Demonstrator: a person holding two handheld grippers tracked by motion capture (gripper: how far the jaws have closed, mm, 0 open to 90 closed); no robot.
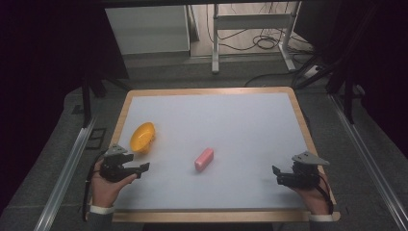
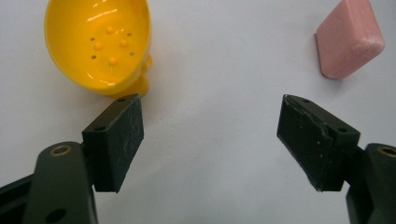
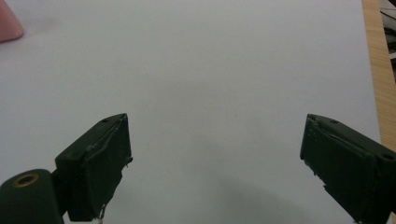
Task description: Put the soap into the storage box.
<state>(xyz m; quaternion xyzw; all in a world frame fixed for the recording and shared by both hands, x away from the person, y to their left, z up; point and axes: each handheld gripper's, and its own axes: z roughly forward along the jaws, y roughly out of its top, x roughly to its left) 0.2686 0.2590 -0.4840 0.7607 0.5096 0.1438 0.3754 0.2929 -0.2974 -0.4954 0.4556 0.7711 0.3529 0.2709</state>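
Note:
A yellow oval dish (image 1: 142,136) with small bumps and holes inside lies on the white mat (image 1: 226,120) at the left. A pink soap bar (image 1: 204,159) rests near the mat's middle. My left gripper (image 1: 139,166) sits just below the dish, open, with nothing between its jaws. In the left gripper view the yellow dish (image 2: 99,43) is ahead at upper left and the pink bar (image 2: 349,40) at upper right, with the gripper (image 2: 210,140) over bare mat. My right gripper (image 1: 278,174) is open at the right front, bare mat between its jaws (image 3: 215,163); the pink bar's corner (image 3: 8,24) peeks in far left.
The mat lies on a wood-edged board (image 1: 303,115). Metal rails (image 1: 67,173) run along both sides of the table. Beyond the far edge stand a white frame (image 1: 250,29) and loose cables on the floor.

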